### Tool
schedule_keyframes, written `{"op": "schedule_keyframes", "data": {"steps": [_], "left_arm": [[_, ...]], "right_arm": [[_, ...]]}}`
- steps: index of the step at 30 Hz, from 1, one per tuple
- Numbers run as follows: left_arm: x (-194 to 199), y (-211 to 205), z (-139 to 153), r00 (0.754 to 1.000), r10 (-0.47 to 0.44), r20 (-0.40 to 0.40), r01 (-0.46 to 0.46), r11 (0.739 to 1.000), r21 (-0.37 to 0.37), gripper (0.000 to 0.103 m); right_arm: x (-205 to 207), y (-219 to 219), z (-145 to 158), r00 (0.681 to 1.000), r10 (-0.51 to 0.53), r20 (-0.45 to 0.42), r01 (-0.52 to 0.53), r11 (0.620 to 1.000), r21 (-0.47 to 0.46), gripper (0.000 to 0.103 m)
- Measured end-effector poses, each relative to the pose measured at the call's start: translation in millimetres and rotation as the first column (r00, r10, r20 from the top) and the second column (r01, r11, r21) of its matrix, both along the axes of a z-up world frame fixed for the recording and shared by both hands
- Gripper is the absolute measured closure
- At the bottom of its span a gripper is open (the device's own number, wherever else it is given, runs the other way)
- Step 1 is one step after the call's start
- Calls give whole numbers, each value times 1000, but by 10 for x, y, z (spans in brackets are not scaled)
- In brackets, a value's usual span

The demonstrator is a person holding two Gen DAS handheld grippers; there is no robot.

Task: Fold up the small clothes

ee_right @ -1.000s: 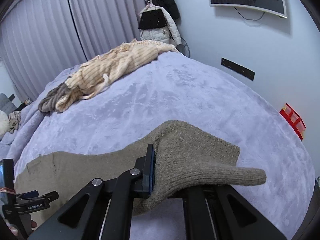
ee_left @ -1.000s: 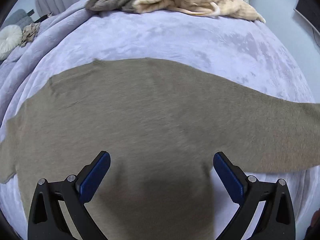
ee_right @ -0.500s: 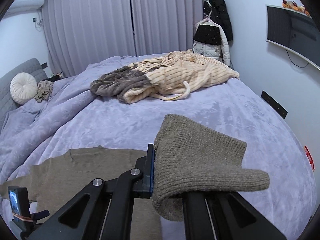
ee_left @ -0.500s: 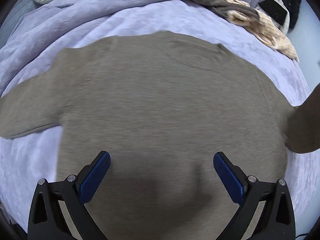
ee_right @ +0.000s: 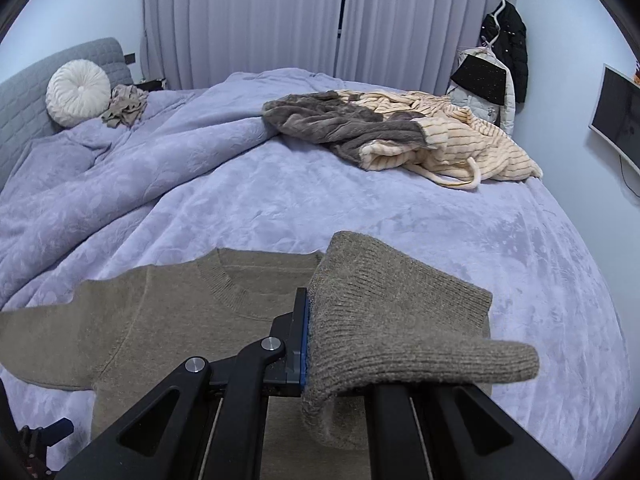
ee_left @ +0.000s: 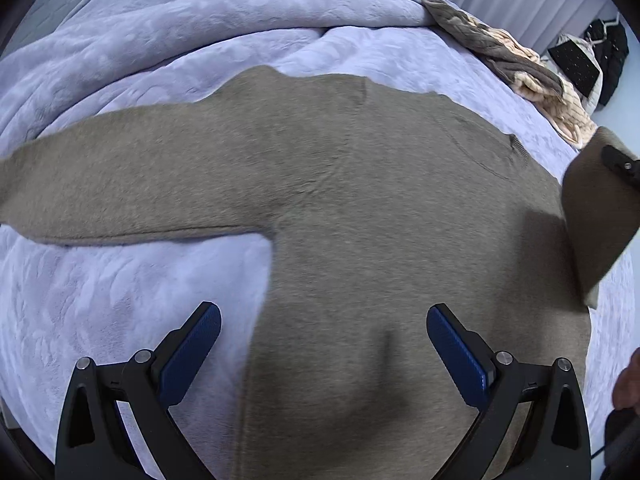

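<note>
Olive sweater (ee_left: 360, 200) lies flat on the lavender bed (ee_right: 360, 208). Right gripper (ee_right: 320, 344) is clamped on the sleeve cuff (ee_right: 400, 320), lifted over the sweater body. Left gripper (ee_left: 324, 344) hangs spread wide above the hem, holding nothing. Advice: lay the sleeve straight across the chest; pin the hem.

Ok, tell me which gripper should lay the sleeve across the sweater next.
Right. The right gripper is already shut on the sleeve, lifted over the sweater. The left gripper is open, holding nothing, above the sweater's lower part.
</note>
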State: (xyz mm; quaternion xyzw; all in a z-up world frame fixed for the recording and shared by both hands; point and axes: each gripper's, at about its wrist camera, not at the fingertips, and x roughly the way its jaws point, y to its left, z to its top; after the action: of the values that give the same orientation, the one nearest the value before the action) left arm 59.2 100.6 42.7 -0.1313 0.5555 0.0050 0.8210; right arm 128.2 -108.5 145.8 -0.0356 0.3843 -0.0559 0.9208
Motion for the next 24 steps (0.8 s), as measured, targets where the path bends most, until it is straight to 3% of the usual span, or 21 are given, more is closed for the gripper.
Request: {"op": "schedule_keyframes", "data": {"steps": [7,10,12,13,15,17,21,24], "left_arm": [[-102,288,-123,999,50,-14,-50,998,-29,0],[-157,381,-152,998,65,-18,-66,997,-38,0],[-204,438,-165,997,79,-19,-80,996,-43,0],[-233,469,-167,996,88,-19,-89,995,-48,0],[-286,520,-170,994,105,-18,-106,993,-57,0],[-336,572,-172,992,128,-19,-129,990,-60,0],[-367,611,-178,988,152,-26,-153,986,-60,0],[-321,532,-146,990,141,-25,-142,989,-47,0]], "right_arm": [[108,672,-427,994,77,-76,-83,993,-82,97],[168,891,-651,982,118,-146,-134,985,-109,97],[176,1031,-796,963,166,-210,-192,975,-109,91],[159,1099,-851,952,192,-238,-220,970,-99,87],[79,1251,-874,924,283,-259,-305,951,-47,60],[-30,1387,-790,897,371,-239,-380,925,7,43],[-270,1488,-405,849,509,-140,-500,861,96,40],[-368,1265,-172,873,481,-74,-476,876,82,28]]}}
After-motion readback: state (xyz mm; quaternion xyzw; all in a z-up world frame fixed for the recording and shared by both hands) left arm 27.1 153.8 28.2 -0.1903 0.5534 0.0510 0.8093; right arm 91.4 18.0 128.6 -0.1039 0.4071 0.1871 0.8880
